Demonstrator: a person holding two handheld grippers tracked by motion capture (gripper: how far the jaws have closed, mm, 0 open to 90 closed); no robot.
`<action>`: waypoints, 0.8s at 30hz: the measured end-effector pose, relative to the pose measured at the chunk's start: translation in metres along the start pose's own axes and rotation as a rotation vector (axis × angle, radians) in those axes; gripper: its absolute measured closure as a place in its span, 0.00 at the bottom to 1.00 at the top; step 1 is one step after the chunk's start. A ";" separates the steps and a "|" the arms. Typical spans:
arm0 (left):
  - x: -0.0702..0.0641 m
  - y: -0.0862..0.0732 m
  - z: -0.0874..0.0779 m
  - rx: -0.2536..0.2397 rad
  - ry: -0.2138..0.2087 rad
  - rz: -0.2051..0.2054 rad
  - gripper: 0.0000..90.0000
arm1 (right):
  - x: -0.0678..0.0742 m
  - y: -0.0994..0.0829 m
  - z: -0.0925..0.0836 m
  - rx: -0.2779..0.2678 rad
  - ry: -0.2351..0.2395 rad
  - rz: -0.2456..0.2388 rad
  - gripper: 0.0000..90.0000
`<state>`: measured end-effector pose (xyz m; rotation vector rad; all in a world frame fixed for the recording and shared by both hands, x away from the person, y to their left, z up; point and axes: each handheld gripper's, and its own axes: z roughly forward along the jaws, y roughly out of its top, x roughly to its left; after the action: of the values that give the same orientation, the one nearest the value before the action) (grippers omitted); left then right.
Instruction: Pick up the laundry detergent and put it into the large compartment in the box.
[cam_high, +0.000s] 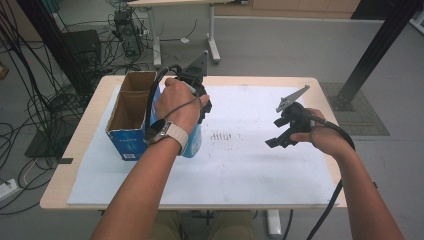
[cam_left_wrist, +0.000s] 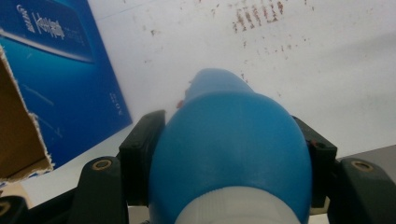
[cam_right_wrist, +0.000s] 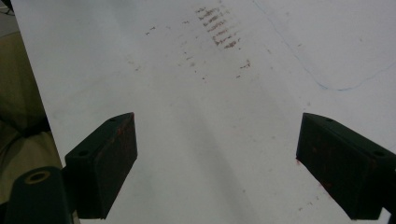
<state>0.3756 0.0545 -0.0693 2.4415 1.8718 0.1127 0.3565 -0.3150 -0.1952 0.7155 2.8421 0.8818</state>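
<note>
Blue bottle (cam_left_wrist: 231, 154) clamped between left gripper (cam_left_wrist: 229, 140) fingers (cam_left_wrist: 142, 154)

One table (cam_high: 300, 85) carries one white sheet (cam_high: 250, 165). On it stands one open cardboard box (cam_high: 131, 117), blue outside, with two compartments side by side. There is one blue bottle (cam_left_wrist: 229, 149) with one white cap. Two grippers are in use, a left gripper (cam_high: 197, 97) and a right gripper (cam_high: 287, 127), each with two black jaws. Two hands show, and one wristwatch (cam_high: 167, 134) on the left wrist. One patch of reddish-brown marks (cam_high: 222, 136) sits on the sheet
</note>
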 end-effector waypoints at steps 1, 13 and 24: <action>0.000 0.000 -0.001 -0.002 0.001 -0.001 0.42 | 0.000 0.000 0.000 -0.002 0.001 -0.004 0.14; 0.007 -0.002 -0.028 -0.026 -0.003 -0.036 0.42 | -0.002 -0.005 -0.002 -0.008 -0.002 0.001 0.14; 0.018 -0.002 -0.048 -0.042 -0.003 -0.070 0.41 | -0.004 -0.006 -0.005 -0.013 -0.005 0.001 0.14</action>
<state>0.3737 0.0728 -0.0216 2.3447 1.9308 0.1431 0.3566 -0.3243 -0.1946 0.7163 2.8288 0.8968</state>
